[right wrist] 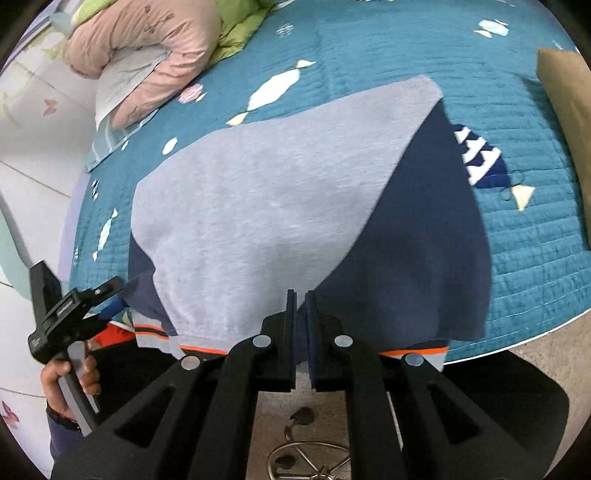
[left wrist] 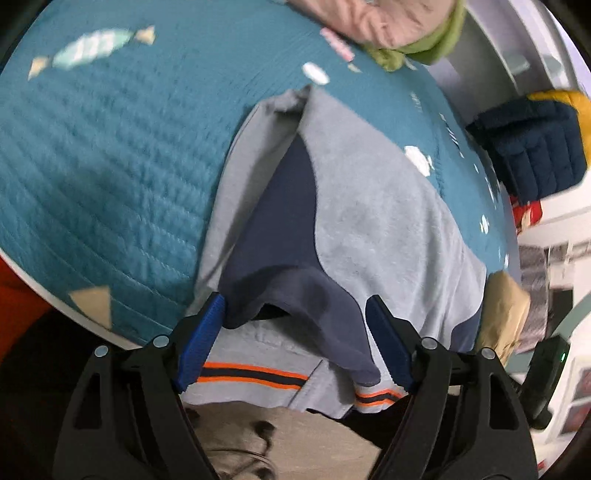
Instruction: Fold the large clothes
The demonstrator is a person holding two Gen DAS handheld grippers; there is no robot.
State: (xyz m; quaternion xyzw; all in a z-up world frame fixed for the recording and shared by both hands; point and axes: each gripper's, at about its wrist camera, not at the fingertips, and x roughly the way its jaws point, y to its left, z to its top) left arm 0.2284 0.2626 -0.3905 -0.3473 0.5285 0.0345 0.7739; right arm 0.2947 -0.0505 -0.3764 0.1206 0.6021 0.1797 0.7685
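Left wrist view: the left gripper (left wrist: 295, 339) tilts steeply down over the near edge of the bed, its jaws wide apart with blue ribbed pads either side of a drooping navy flap of the sweatshirt (left wrist: 369, 206); the pads do not press on the cloth. The sweatshirt is soft grey fleece with navy panels and an orange-and-navy striped hem, lying on the teal quilted bedspread (left wrist: 110, 147) and hanging over its edge. To the right sit a tan cushion (left wrist: 506, 306) at the bed's corner and, beyond the bed, a navy and yellow padded thing (left wrist: 535, 144). At the top lies a pink and green duvet (left wrist: 388, 22). In the right wrist view, at far left a hand (right wrist: 70, 380) grips the left gripper's handle beside the sweatshirt's left corner. The right gripper (right wrist: 300, 306) points down at the middle of the hem, its jaws nearly together; a thin dark edge seems to lie between the pads, though whether it is cloth cannot be told. Below them a metal stool base (right wrist: 310, 461) stands on the floor.
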